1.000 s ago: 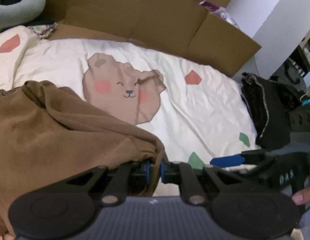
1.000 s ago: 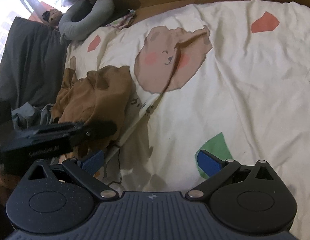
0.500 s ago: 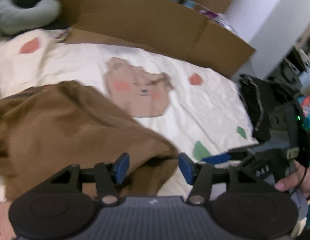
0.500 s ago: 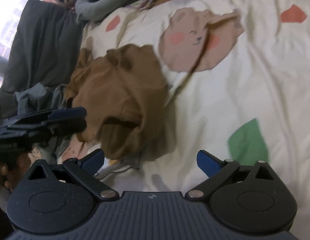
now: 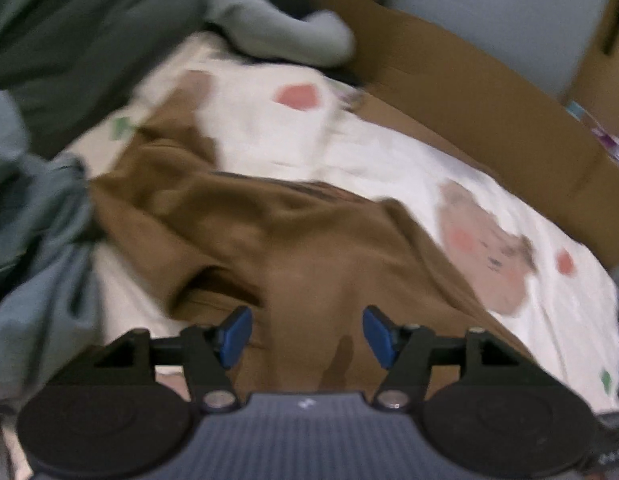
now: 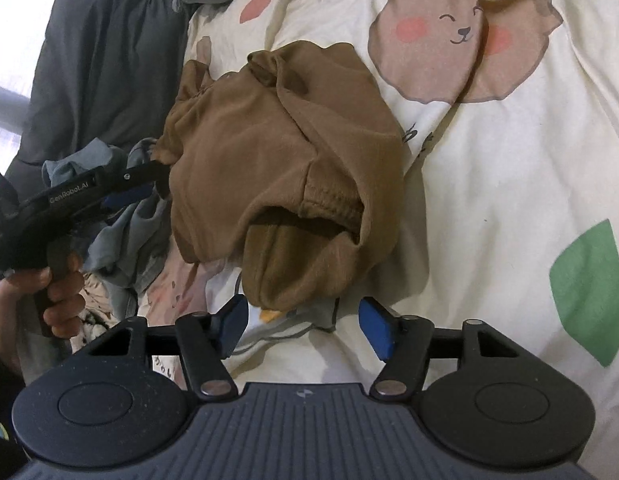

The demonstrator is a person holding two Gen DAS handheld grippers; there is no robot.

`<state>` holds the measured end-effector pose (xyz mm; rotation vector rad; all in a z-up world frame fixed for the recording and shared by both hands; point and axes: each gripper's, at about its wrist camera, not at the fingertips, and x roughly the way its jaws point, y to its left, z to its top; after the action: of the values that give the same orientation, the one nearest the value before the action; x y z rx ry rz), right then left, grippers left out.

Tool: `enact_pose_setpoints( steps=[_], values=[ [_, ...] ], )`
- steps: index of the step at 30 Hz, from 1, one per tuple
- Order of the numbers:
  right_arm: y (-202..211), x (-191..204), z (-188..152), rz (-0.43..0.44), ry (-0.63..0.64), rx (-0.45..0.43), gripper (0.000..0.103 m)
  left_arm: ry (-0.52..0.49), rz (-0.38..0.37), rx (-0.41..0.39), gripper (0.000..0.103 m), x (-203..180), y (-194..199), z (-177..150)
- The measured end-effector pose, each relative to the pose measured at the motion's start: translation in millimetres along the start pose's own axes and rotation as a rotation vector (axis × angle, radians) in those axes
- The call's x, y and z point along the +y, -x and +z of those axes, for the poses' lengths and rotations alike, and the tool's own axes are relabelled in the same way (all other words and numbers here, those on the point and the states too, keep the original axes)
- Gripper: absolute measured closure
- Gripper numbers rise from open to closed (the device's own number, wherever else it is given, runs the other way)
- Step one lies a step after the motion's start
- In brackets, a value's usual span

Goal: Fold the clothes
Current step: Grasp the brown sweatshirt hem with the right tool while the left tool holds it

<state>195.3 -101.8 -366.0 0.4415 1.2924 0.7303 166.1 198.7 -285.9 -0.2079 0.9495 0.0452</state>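
A crumpled brown garment [image 6: 293, 160] lies in a heap on the cream bear-print bedsheet [image 6: 489, 200], its elastic hem turned toward me. In the right wrist view my right gripper [image 6: 303, 326] sits just short of the garment's near edge. Its jaws are closing, the blue pads [image 6: 375, 328] touch no cloth, and only the hem's tip and sheet lie between them. My left gripper [image 5: 307, 336] hovers over the brown garment [image 5: 309, 248]; its jaws are opening and grip nothing. From the right wrist it shows as the left gripper [image 6: 153, 180] at the garment's left edge, held by a hand [image 6: 57, 284].
A grey-blue pile of clothes [image 6: 121, 236] lies left of the brown garment. A dark grey blanket [image 6: 101, 60] and a grey neck pillow [image 5: 277, 28] are beyond it. Cardboard [image 5: 469, 92] lines the bed's far side. Bare sheet stretches to the right.
My left gripper let go of the brown garment, opened, and swung left. My right gripper moved in toward the garment's near edge while its jaws narrowed.
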Motion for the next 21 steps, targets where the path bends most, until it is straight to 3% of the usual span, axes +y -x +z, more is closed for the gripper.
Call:
enact_pose_setpoints(
  steps=[4,10,14,16,18,21],
  values=[
    [-5.1,-4.4,5.5,0.003,-0.027,-0.001,0.043,0.032,0.082,-0.027,0.038,23.9,-5.2,4.4],
    [-8.9,-12.8,9.4,-0.035,-0.046,-0.003,0.08,0.122,0.165,-0.056,0.037,59.8,-13.3,9.6],
    [-2.4,-12.1,11.8,-0.111,0.013,-0.02,0.078,0.165,0.174,-0.058,0.037,76.0,-18.7,8.1],
    [4.3,-5.2,13.1,-0.172,0.083,-0.053,0.073,0.19,0.168,-0.06,0.037,80.9,-22.2,7.4],
    [9.1,3.9,14.6,-0.224,0.161,-0.088,0.06,0.214,0.166,-0.061,0.037,85.1,-25.8,8.5],
    [14.1,19.3,17.1,-0.29,0.281,-0.132,0.059,0.241,0.159,-0.066,0.037,88.6,-28.8,13.2]
  ],
)
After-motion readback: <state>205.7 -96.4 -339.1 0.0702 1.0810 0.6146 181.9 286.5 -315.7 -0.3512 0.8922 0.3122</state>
